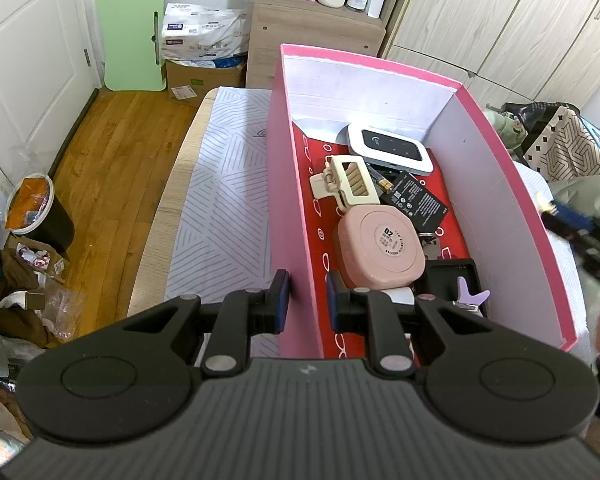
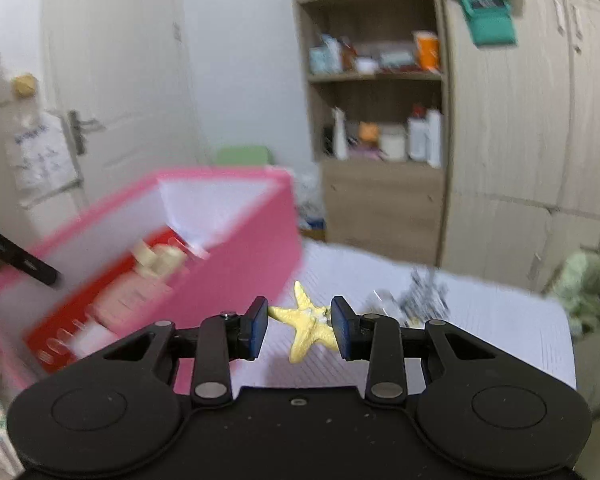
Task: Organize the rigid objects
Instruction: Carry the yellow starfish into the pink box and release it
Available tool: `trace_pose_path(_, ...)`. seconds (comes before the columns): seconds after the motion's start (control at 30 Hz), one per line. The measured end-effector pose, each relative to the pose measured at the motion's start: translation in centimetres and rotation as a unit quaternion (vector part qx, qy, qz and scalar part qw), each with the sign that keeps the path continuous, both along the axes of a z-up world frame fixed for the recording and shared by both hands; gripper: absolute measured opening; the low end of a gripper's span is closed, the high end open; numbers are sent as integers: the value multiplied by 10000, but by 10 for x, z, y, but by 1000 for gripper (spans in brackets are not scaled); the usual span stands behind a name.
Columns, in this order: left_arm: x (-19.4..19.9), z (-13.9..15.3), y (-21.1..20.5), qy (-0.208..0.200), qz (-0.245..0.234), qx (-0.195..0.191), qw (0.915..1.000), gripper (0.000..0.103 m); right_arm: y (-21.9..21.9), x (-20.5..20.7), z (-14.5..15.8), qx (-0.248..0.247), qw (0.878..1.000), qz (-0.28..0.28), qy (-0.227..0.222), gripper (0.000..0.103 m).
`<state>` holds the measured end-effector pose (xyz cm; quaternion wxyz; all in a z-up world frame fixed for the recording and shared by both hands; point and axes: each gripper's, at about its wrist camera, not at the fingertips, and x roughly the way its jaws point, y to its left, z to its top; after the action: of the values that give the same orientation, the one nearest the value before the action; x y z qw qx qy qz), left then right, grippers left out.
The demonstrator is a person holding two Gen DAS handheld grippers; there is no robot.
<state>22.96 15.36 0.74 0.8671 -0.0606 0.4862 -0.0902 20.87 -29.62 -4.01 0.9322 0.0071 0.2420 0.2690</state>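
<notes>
A pink box (image 1: 292,184) stands on the bed and holds a white router (image 1: 390,148), a cream hair clip (image 1: 350,182), a pink square case (image 1: 380,246), a black battery (image 1: 416,200) and a black tray (image 1: 454,284) with a lilac clip. My left gripper (image 1: 308,300) is shut on the box's left wall, one finger on each side. In the right wrist view the pink box (image 2: 236,232) is at left, blurred. My right gripper (image 2: 300,324) is shut on a yellow starfish (image 2: 306,324) above the bed.
The striped bed sheet (image 1: 224,200) lies left of the box, with wooden floor (image 1: 112,152) and a dark bin (image 1: 36,208) beyond. A shelf unit (image 2: 380,120) and wardrobe stand behind. A bunch of keys (image 2: 424,296) lies on the sheet. Clothes are piled at right (image 1: 560,148).
</notes>
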Motion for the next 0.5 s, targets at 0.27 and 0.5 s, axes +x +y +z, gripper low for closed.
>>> trace_pose_path(0.27, -1, 0, -1, -28, -84, 87, 9999, 17, 50, -2, 63, 395, 9919, 1195, 162, 39)
trace_pose_path(0.5, -1, 1, -9, -53, -250, 345, 9991, 17, 109, 19, 66, 469, 9753, 1945, 938, 39)
